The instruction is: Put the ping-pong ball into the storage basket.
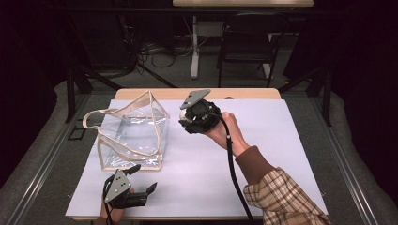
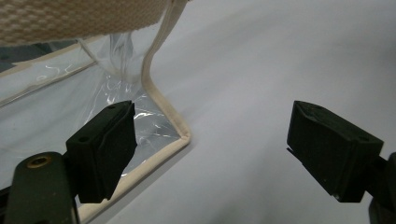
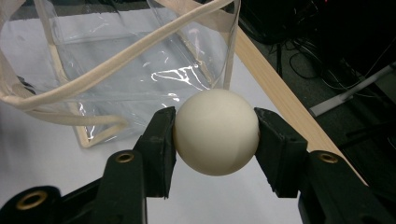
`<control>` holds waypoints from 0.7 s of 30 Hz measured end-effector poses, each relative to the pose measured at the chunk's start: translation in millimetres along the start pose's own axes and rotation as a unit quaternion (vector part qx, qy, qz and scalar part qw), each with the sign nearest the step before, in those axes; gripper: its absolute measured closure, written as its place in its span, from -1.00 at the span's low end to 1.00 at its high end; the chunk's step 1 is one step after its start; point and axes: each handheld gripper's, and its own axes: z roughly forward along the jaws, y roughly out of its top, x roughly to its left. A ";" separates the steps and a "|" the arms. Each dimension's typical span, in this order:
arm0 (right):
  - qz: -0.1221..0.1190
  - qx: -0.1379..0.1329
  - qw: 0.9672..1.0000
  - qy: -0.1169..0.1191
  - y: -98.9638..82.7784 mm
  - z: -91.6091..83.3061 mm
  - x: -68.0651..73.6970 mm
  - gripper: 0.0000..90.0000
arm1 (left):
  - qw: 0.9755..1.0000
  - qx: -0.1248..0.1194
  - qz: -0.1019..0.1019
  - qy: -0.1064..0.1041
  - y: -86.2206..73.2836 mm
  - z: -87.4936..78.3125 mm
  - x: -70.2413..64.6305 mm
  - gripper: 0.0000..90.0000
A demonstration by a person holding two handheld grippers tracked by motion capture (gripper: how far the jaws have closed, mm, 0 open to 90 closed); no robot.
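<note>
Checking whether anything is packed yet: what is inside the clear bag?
Nothing shows inside the clear bag; the white table cover is visible through its walls. The white ball is outside, clamped in the right gripper.

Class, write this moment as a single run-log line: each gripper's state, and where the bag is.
right gripper: shut on white ball, held beside bag | left gripper: open, nothing held, near bag corner | clear bag: upright on table

The clear bag [image 3: 116,70] is cut off by the right gripper view's top edge.
</note>
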 end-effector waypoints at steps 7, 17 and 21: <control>-0.004 -0.001 1.000 0.002 4.3 1.2 2.9 0.13 | 1.000 0.000 0.000 0.000 0.0 0.2 -0.1 -0.65; -0.010 -0.001 1.000 0.007 12.4 3.7 6.9 0.13 | 1.000 -0.001 -0.001 -0.001 -0.1 0.3 0.0 -0.65; -0.013 -0.002 1.000 0.007 16.1 5.0 8.9 0.13 | 1.000 -0.001 0.001 0.000 0.1 0.0 0.4 -0.65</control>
